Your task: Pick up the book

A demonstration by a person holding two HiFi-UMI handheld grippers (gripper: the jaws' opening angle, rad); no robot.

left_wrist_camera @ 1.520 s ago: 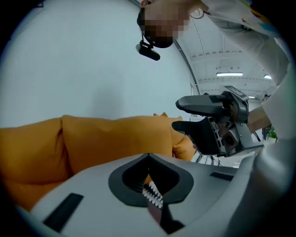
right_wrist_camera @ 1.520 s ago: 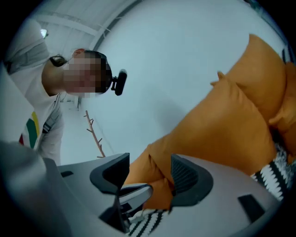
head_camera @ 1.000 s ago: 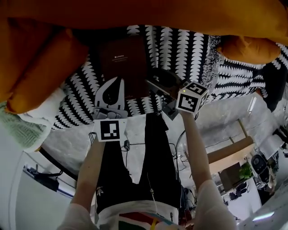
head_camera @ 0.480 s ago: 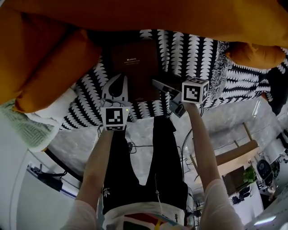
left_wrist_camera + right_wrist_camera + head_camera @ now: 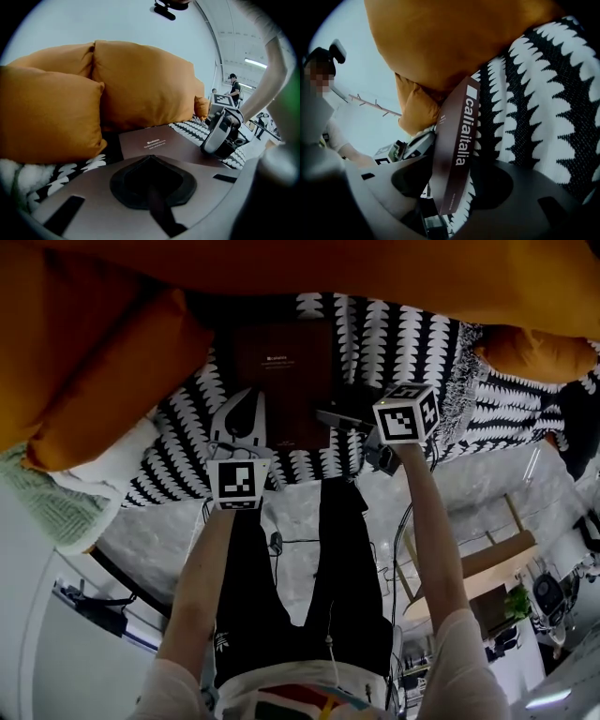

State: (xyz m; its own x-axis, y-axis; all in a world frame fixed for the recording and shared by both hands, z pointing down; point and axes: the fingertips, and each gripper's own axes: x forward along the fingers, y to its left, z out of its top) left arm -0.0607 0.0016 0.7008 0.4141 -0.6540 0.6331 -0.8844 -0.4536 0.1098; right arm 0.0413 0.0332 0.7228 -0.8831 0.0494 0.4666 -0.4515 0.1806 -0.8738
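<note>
Sofa seat under b&w scallop-print cover (image 5: 403, 343), big orange cushions (image 5: 103, 371) along back & left side. Pale green knit throw (image 5: 47, 507) at left edge. Floor (image 5: 291, 512) pale, marbled. Wooden furniture (image 5: 487, 568) + potted plant (image 5: 517, 601) to right. Wall (image 5: 117, 23) plain pale grey-blue; strip light (image 5: 255, 62) on ceiling

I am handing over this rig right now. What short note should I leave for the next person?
Left claw: shut, holding nothing, near the book's left corner.
Right claw: shut on the spine edge of the book.
Book: on the patterned blanket, in front of the orange cushions.
Done: grip taken.
Left: lift the book; it does not look raised yet.
</note>
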